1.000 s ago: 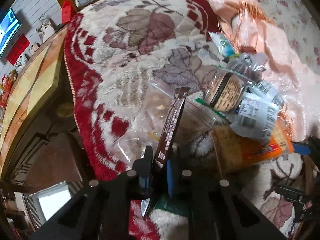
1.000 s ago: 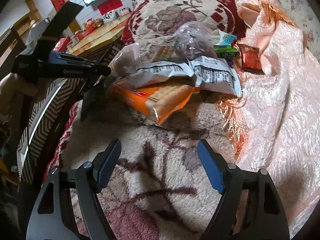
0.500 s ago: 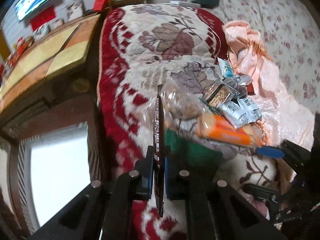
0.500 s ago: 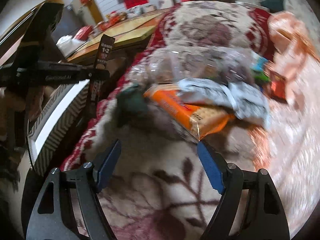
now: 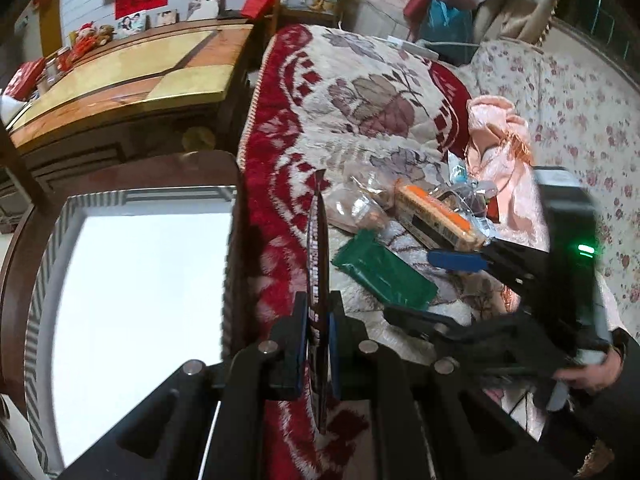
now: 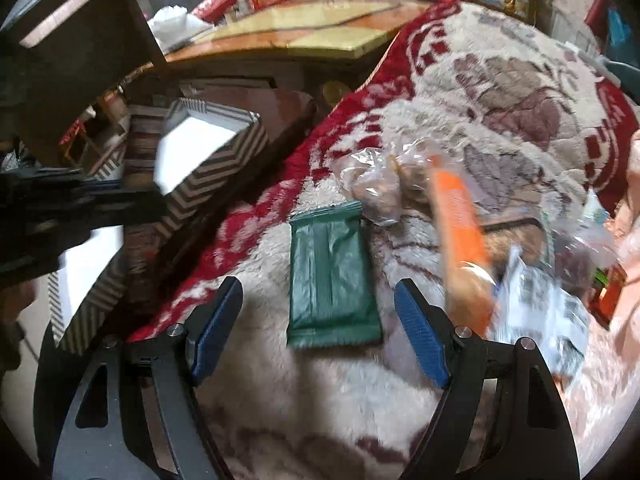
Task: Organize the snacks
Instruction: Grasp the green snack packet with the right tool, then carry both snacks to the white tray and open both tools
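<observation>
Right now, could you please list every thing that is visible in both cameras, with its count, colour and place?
dark snack bar: 1, dark brown, edge-on between the left gripper's pads
green packet: 1, dark green, flat on the blanket, ahead of the right gripper
orange cracker pack: 1, orange, in the snack pile on the blanket
clear bags: at least 2, see-through with brown contents, beyond the green packet
silver packets: count unclear, silver-white, blurred, right of the orange cracker pack
box: 1, grey-and-white zigzag sides, white inside, left of the blanket
blanket: 1, cream and red, under the snacks
pink cloth: 1, pink, behind the pile
table: 1, yellow-brown top, far left
left gripper: 1, black, blue pads, shut on the dark snack bar
right gripper: 1, black, blue pads, open
</observation>
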Available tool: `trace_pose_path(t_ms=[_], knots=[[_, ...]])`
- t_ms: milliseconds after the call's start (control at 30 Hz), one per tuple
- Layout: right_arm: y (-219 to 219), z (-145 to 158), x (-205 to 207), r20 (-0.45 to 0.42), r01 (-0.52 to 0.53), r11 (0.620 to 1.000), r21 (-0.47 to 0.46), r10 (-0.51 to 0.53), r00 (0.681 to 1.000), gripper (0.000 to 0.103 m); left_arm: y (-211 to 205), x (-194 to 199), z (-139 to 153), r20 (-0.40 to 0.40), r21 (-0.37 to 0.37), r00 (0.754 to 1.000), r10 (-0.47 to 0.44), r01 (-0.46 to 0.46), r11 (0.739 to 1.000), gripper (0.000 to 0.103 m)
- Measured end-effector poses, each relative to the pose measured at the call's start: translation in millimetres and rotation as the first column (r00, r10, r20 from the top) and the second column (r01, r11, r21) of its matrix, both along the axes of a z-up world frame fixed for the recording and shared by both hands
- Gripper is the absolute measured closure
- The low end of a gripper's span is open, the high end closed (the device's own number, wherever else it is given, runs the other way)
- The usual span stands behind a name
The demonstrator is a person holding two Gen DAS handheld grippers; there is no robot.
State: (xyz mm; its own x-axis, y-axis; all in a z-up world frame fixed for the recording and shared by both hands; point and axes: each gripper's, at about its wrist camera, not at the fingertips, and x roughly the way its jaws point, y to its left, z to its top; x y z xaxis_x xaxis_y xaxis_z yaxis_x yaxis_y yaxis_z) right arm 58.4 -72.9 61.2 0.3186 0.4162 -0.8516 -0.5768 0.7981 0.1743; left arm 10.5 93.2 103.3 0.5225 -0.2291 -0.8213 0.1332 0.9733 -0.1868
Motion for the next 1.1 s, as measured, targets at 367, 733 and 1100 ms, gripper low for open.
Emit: trace_pose_path(t_ms=[367, 733, 1100], knots=[[12, -8, 11, -0.043, -0.060, 0.997, -0.052, 0.058, 0.997, 0.060, 22, -14, 3, 0.007, -0.033, 0.998, 0.070, -0.070, 0.997, 0.092], [11, 37, -26, -0.007, -0.046, 0.993, 0.110, 0.047, 0.999, 0.060, 42, -36, 22, 0.046, -0.022, 0.990, 0.136, -0.135, 0.991, 0.092], [67, 70, -56, 0.042, -0.136, 0.979, 0.152, 0.131, 0.990, 0.060, 87, -65, 39, 0.084, 0.027, 0.968, 0.237, -0.240, 0.970, 0.092]])
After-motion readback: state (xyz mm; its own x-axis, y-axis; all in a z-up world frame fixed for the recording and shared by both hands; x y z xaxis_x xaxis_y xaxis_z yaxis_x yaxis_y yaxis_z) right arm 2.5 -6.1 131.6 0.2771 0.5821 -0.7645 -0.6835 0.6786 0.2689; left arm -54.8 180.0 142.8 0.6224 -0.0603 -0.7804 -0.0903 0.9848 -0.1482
